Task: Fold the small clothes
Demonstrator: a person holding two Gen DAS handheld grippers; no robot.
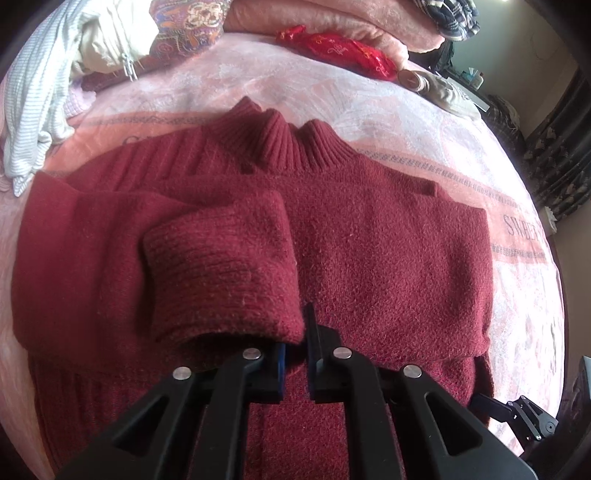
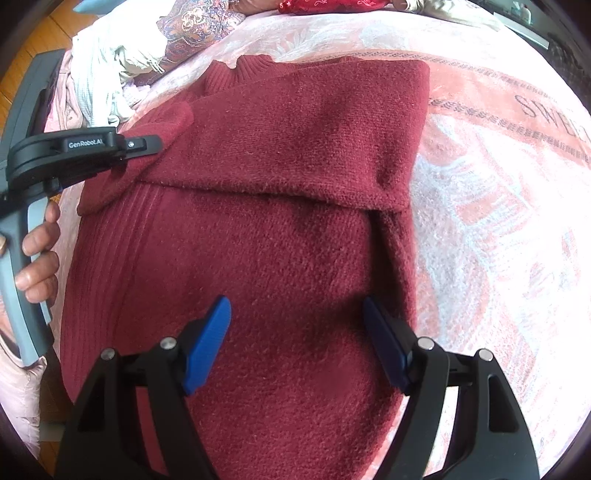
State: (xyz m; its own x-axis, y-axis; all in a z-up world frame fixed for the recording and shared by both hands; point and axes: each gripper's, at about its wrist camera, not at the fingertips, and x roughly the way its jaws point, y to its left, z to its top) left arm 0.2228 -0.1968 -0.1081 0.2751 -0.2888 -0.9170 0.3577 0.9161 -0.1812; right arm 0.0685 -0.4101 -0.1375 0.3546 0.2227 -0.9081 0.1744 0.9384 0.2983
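A dark red knit sweater (image 1: 388, 258) lies flat on the pink bedspread (image 1: 332, 92), collar at the far side. Both sleeves are folded across its chest. My left gripper (image 1: 295, 332) is shut on the cuff (image 1: 221, 280) of the left sleeve, holding it over the sweater's middle. In the right wrist view the sweater (image 2: 277, 258) fills the frame, with the right sleeve (image 2: 295, 147) folded across it. My right gripper (image 2: 297, 332) is open and empty just above the sweater's lower body. The left gripper shows at the left in the right wrist view (image 2: 147, 144).
A white striped garment (image 1: 33, 110), cream clothing and a paisley cloth (image 1: 184, 29) are heaped at the bed's far left. A red embroidered cloth (image 1: 340, 51) and pink pillows lie at the back. The bedspread (image 2: 498, 221) extends to the right.
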